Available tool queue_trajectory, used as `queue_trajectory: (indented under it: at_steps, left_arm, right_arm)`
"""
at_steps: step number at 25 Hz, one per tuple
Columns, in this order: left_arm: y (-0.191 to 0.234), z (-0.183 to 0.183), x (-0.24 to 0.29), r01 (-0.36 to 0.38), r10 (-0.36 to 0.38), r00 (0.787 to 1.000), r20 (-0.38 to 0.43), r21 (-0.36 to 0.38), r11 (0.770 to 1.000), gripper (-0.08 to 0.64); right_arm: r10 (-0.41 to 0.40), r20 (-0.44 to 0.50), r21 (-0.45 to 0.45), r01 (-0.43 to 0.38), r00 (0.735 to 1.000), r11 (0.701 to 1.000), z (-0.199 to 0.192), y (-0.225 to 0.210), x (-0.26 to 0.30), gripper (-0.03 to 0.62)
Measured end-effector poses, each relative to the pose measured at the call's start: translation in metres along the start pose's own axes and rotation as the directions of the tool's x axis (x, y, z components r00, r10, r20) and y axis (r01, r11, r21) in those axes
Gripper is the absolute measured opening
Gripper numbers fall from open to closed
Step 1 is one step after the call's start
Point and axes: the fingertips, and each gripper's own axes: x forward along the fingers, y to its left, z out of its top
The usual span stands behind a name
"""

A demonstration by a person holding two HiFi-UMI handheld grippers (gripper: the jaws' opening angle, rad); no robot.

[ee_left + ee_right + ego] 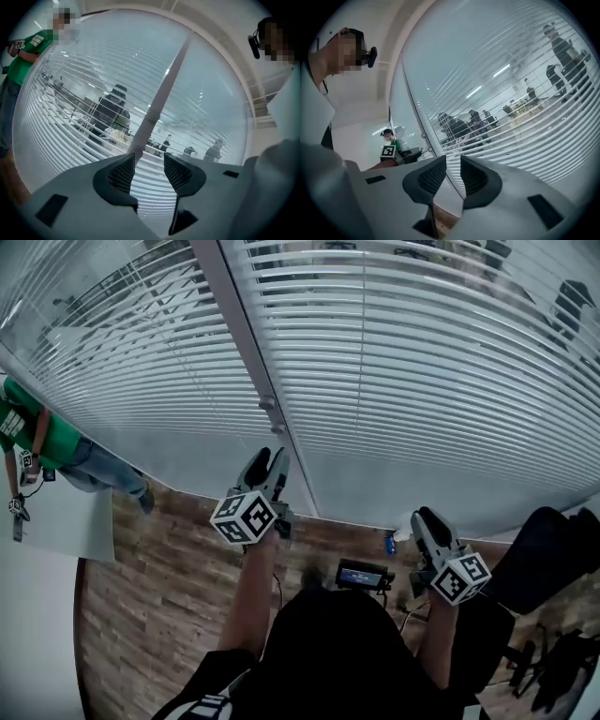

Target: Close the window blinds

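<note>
White slatted blinds (422, 352) hang behind two glass panes split by a pale upright post (246, 343). The slats stand partly apart, and an office with people shows through them (112, 112). My left gripper (267, 463) is held level just in front of the post, below a small knob (268, 403). Its jaws (149, 165) stand open with only air between them; the post (161, 93) runs up from beside the left pad. My right gripper (427, 519) is lower and to the right, facing the right-hand blind (525, 93). Its jaws (453, 172) show a narrow gap and hold nothing.
A person in a green shirt (37, 432) stands at the left by a white table (61, 521). On the wood floor (159, 587) under the window lie a small black device (362, 575) and a blue item (390, 544). A black chair (553, 559) is at the right.
</note>
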Motion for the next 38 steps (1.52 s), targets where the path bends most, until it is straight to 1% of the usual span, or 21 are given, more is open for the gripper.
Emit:
queue_trajectory:
  at_steps: [2,7,12,13,15,16,19,21,23,25,28,29,30,31,32,33,34,35,36,37,38]
  left_arm:
    - [0.013,0.000,0.016,-0.030,0.030,1.000,-0.006,0.018,0.999,0.190]
    - [0.021,-0.006,0.045,-0.054,0.055,0.998,-0.024,0.049,0.997,0.190]
    - [0.021,-0.012,0.047,-0.127,0.126,0.992,0.014,0.106,0.986,0.190]
    - [0.020,-0.011,0.047,-0.140,0.138,0.990,0.021,0.123,0.982,0.188]
    - [0.019,-0.006,0.047,-0.167,0.164,0.986,0.029,0.170,0.971,0.143]
    - [0.020,-0.006,0.048,-0.177,0.175,0.984,0.028,0.197,0.964,0.138]
    - [0.019,-0.009,0.049,-0.204,0.208,0.978,0.016,0.295,0.933,0.137]
    - [0.018,-0.009,0.050,-0.222,0.235,0.972,0.010,0.374,0.901,0.137]
    - [0.020,-0.008,0.052,-0.241,0.267,0.964,0.009,0.461,0.854,0.137]
    - [0.021,-0.008,0.053,-0.257,0.301,0.953,0.013,0.556,0.790,0.137]
    - [0.018,-0.010,0.054,-0.274,0.349,0.936,0.033,0.690,0.670,0.137]
    - [0.017,-0.011,0.054,-0.276,0.358,0.933,0.039,0.715,0.642,0.137]
    - [0.015,-0.012,0.054,-0.275,0.360,0.932,0.042,0.727,0.629,0.137]
    - [0.015,-0.012,0.054,-0.269,0.354,0.935,0.037,0.725,0.634,0.137]
    - [0.014,-0.013,0.054,-0.259,0.340,0.940,0.025,0.703,0.663,0.137]
    - [0.014,-0.013,0.053,-0.244,0.317,0.948,0.007,0.655,0.715,0.137]
    - [0.014,-0.013,0.053,-0.227,0.286,0.958,-0.013,0.575,0.786,0.147]
    - [0.014,-0.014,0.050,-0.209,0.250,0.968,-0.028,0.464,0.861,0.176]
    - [0.015,-0.015,0.048,-0.189,0.212,0.977,-0.032,0.338,0.922,0.187]
    - [0.016,-0.015,0.045,-0.166,0.176,0.984,-0.026,0.220,0.961,0.187]
    - [0.018,-0.015,0.044,-0.144,0.147,0.989,-0.012,0.126,0.981,0.187]
  right_arm:
    - [-0.017,0.005,-0.011,0.017,1.000,1.000,0.004,-0.001,0.003,0.078]
    - [-0.042,0.007,-0.016,0.042,0.999,0.999,0.005,0.002,0.006,0.078]
    - [-0.074,-0.006,-0.006,0.074,0.997,0.997,-0.009,-0.007,-0.003,0.078]
    - [-0.076,-0.007,-0.006,0.076,0.997,0.997,-0.008,-0.007,-0.004,0.078]
    - [-0.079,-0.010,-0.012,0.079,0.997,0.997,-0.005,-0.006,-0.001,0.078]
    - [-0.081,-0.011,-0.013,0.081,0.997,0.997,-0.004,-0.006,0.000,0.078]
    - [-0.088,-0.020,-0.008,0.088,0.996,0.996,-0.005,-0.009,0.002,0.078]
    - [-0.089,-0.025,-0.010,0.089,0.996,0.996,-0.004,-0.008,0.004,0.078]
    - [-0.087,-0.025,-0.014,0.087,0.996,0.996,-0.002,-0.006,0.006,0.078]
    - [-0.087,-0.025,-0.015,0.087,0.996,0.996,-0.001,-0.006,0.007,0.078]
    - [-0.082,-0.021,-0.017,0.082,0.996,0.997,-0.001,-0.007,0.005,0.078]
    - [-0.080,-0.020,-0.017,0.079,0.997,0.997,-0.001,-0.007,0.004,0.078]
    - [-0.078,-0.018,-0.017,0.078,0.997,0.997,-0.001,-0.006,0.002,0.078]
    - [-0.077,-0.018,-0.017,0.077,0.997,0.997,-0.001,-0.006,0.001,0.078]
    - [-0.077,-0.017,-0.016,0.077,0.997,0.997,-0.001,-0.005,0.001,0.078]
    - [-0.077,-0.017,-0.016,0.077,0.997,0.997,-0.001,-0.005,0.001,0.078]
    - [-0.077,-0.016,-0.016,0.077,0.997,0.997,-0.001,-0.004,0.002,0.078]
    - [-0.077,-0.014,-0.016,0.076,0.997,0.997,-0.001,-0.003,0.002,0.078]
    - [-0.075,-0.012,-0.016,0.075,0.997,0.997,-0.001,-0.003,0.003,0.078]
    - [-0.074,-0.009,-0.016,0.074,0.997,0.997,-0.001,-0.002,0.004,0.078]
    - [-0.074,-0.007,-0.015,0.073,0.997,0.997,-0.001,-0.002,0.005,0.078]
